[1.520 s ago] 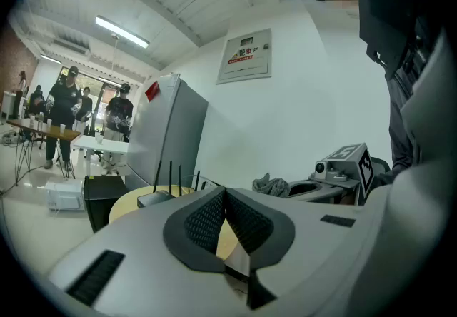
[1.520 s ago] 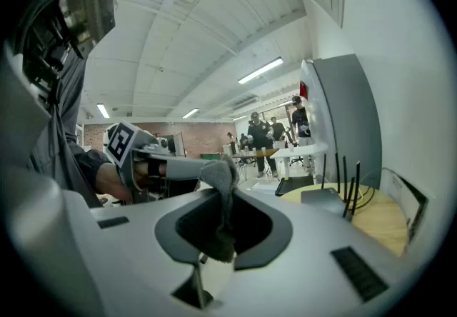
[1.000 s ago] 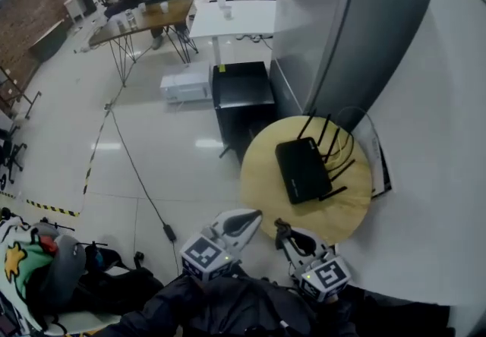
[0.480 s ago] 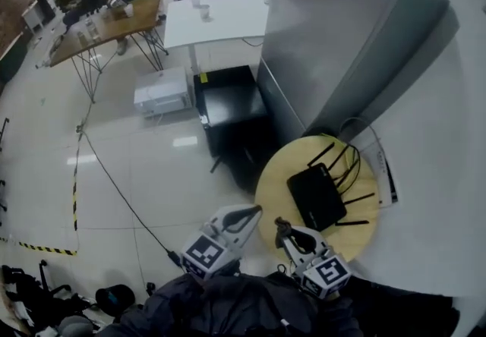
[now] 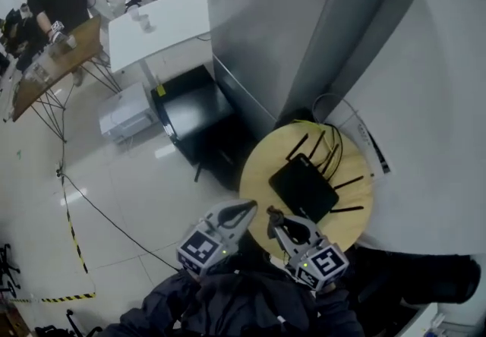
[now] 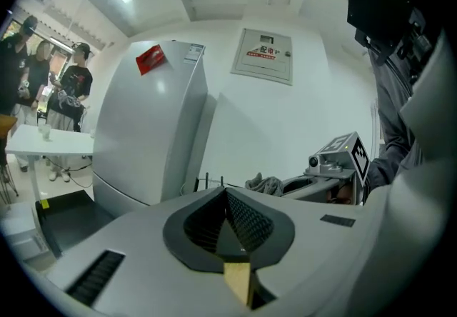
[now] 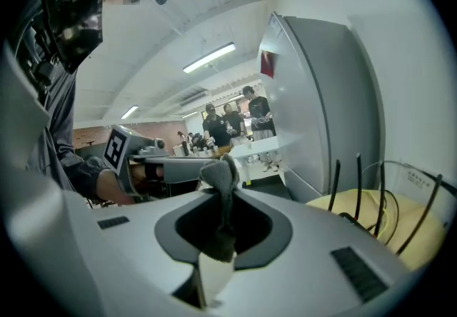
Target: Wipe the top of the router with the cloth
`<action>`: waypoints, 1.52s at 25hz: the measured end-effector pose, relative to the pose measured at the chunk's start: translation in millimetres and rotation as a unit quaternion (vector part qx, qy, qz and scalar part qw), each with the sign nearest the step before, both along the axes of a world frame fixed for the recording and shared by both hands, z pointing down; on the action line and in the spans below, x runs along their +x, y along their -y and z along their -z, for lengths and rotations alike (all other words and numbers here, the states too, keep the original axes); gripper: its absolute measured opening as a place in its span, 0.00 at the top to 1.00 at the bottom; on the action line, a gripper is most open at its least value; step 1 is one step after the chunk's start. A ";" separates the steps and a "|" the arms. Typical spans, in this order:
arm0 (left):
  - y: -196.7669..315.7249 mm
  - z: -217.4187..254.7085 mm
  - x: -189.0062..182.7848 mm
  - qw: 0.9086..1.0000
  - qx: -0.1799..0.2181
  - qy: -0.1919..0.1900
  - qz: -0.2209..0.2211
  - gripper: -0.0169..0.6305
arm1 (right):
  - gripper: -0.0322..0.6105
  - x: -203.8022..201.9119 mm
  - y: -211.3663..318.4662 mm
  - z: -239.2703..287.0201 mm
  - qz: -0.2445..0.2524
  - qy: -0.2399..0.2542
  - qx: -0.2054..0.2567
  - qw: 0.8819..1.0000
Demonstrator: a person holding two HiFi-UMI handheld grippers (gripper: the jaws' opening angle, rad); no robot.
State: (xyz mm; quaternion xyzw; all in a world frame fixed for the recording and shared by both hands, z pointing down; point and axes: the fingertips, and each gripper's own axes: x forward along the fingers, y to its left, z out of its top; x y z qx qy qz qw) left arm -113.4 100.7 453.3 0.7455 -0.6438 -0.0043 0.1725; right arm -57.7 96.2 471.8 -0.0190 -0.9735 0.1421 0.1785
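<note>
Left gripper (image 6: pixel 227 193) shut on nothing; right gripper (image 7: pixel 216 190) clamped on the grey cloth (image 7: pixel 220 171), short of the router (image 5: pixel 304 188) lying on the round table (image 5: pixel 260 176). Advise drawing the cloth flat across the black top, clear of the antennas (image 7: pixel 337 185). Only the head view shows that top; only the right gripper view confirms the cloth

Head view: taken from above, aimed steeply down; round tabletop (image 5: pixel 260 176) held at 4 o'clock, left tool (image 5: pixel 247 211) and right tool (image 5: pixel 271 215) at 6 o'clock. Gripper views: taken close along each tool, aimed slightly upward. Shared by all three: grey cabinet (image 5: pixel 273 32).
</note>
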 end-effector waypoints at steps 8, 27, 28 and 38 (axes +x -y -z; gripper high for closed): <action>67.8 -6.1 -4.1 0.998 -0.024 0.005 -0.051 0.98 | 0.84 -7.0 61.8 -21.1 -0.053 0.016 -0.018 0.998; 146.9 -42.5 -17.2 0.975 -0.072 -0.020 -0.211 0.98 | 0.84 -12.9 194.7 -141.4 -0.314 -0.084 -0.162 0.932; 149.0 -42.4 -22.0 0.973 -0.072 -0.020 -0.221 0.98 | 0.84 -14.4 202.3 -152.4 -0.333 -0.088 -0.178 0.922; 153.1 -48.8 -62.1 0.954 -0.075 -0.035 -0.288 0.98 | 0.84 -34.0 255.8 -247.2 -0.461 -0.181 -0.281 0.822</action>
